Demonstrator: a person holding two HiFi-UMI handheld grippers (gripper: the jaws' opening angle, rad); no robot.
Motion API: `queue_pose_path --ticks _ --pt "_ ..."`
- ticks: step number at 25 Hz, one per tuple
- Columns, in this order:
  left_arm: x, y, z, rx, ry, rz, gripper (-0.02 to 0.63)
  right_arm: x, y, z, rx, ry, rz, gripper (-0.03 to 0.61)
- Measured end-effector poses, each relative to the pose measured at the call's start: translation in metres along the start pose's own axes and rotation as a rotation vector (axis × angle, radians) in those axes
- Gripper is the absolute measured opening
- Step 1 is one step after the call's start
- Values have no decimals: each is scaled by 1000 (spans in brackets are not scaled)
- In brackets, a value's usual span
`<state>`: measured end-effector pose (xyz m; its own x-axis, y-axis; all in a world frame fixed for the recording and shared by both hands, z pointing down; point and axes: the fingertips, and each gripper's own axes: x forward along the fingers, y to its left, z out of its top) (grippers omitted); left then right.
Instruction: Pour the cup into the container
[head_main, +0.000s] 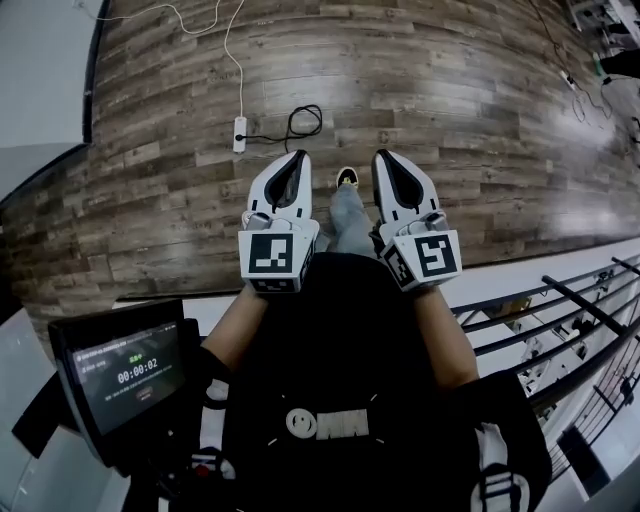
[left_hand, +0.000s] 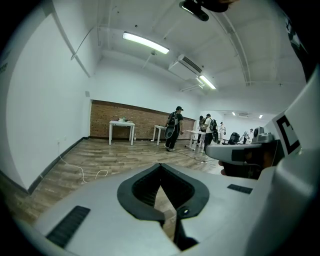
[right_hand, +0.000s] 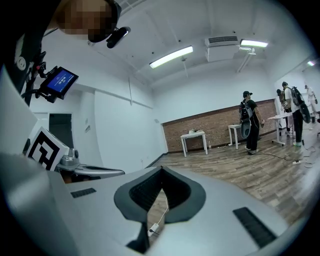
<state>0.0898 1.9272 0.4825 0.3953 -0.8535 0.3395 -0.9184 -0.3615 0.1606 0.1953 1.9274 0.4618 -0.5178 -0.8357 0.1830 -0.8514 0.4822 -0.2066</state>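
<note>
White plastic left tongs (head_main: 299, 156) and right tongs (head_main: 383, 156): both pinched shut at the tips, empty, side by side over grey-brown wood plank floor (head_main: 450, 110). Cup, container: cannot tell where. Small black screen (head_main: 130, 372) lower left reads 00:00:02. White power strip (head_main: 240, 133) on floor ahead; black metal railing (head_main: 570, 310) close right; white wall (head_main: 40, 70) left; floor ahead open.

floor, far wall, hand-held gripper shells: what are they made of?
Floor: wood-look planks, matte; grain and seams show, laminate or vinyl possible.
Far wall: reddish-brown brick or brick cladding, courses faintly visible.
Left hand-held gripper and right hand-held gripper: smooth white shells with soft sheen, likely plastic; black ribbed jaw lining, probably rubber.
</note>
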Motion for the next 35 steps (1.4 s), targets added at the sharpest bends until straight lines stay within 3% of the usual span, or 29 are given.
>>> queue_pose_path --ticks 6,16,26,35 --pt "38 -10 20 24 -9 27 0 15 -45 10 -27 17 9 0" --pt "120 -27 49 38 24 84 0 48 -132 31 26 12 46 0" --pt "154 6 51 17 46 62 0 104 -138 39 20 29 45 0" --pt "188 78 83 -3 50 41 0 181 -125 58 -14 75 0 0"
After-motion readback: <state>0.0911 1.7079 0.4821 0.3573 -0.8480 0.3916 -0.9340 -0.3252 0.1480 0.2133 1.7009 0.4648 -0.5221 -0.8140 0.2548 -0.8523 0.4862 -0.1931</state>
